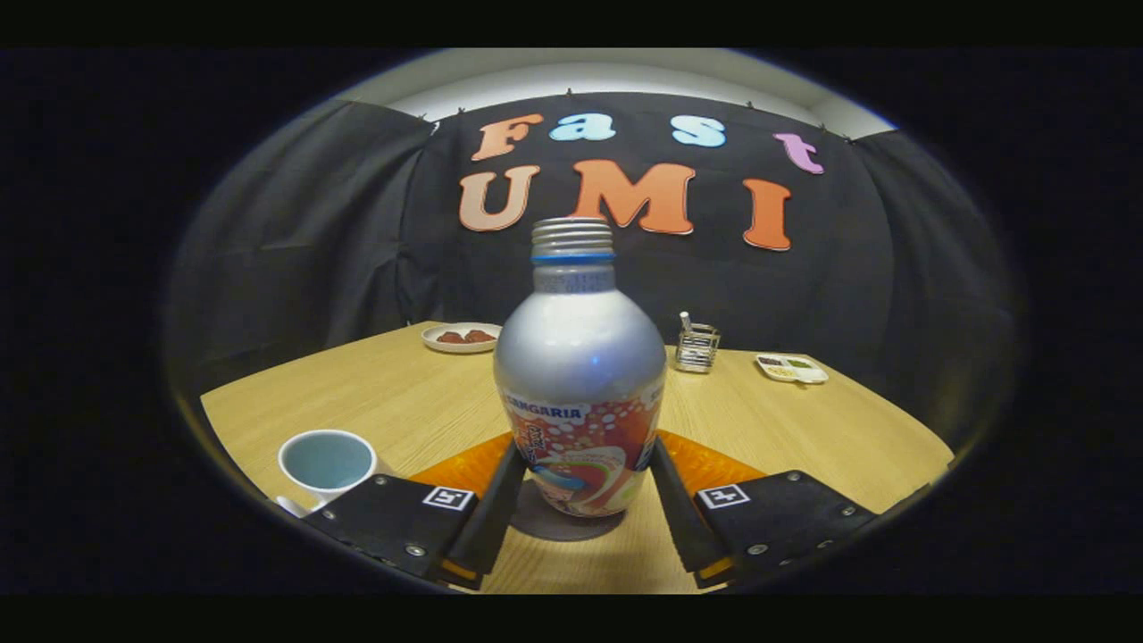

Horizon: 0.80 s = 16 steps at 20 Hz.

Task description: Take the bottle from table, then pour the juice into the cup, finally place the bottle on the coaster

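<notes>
While fingers (pixel 668 487) clamp it, silver bottle (pixel 580 375) stands upright.

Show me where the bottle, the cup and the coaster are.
bottle (pixel 579 357): gripper view, silver shoulder, between the fingers.
cup (pixel 327 462): gripper view, its inside.
coaster (pixel 545 525): gripper view, dark edge under the bottle.

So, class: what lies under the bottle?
Under the bottle, held between the gripper fingers, a dark round coaster shows on the table, with an orange mat behind. The bottle covers the coaster's middle, so contact is unclear.
</notes>
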Motion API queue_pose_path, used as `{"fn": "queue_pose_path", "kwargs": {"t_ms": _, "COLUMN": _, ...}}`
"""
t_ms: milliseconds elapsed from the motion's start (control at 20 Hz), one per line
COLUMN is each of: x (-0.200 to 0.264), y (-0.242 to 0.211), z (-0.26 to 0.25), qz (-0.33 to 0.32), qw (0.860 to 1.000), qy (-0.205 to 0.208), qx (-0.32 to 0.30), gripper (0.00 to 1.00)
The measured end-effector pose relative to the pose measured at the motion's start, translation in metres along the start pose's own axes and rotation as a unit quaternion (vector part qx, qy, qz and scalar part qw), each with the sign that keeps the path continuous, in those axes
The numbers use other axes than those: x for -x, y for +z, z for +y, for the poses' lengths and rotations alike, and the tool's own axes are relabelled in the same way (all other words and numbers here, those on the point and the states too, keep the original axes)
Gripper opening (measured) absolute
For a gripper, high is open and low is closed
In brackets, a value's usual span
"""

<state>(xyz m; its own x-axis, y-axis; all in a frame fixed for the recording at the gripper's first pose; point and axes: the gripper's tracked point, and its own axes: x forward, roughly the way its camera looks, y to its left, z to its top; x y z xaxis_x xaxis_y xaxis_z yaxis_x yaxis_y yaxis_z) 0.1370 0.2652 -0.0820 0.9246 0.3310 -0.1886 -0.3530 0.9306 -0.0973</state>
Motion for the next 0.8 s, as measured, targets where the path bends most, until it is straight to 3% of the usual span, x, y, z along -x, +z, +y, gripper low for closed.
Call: {"fn": "queue_pose_path", "kwargs": {"t_ms": 800, "x": -0.011, "y": -0.040, "z": -0.004, "qz": 0.044, "qw": 0.999, "qy": 0.007, "qx": -0.017, "gripper": 0.81}}
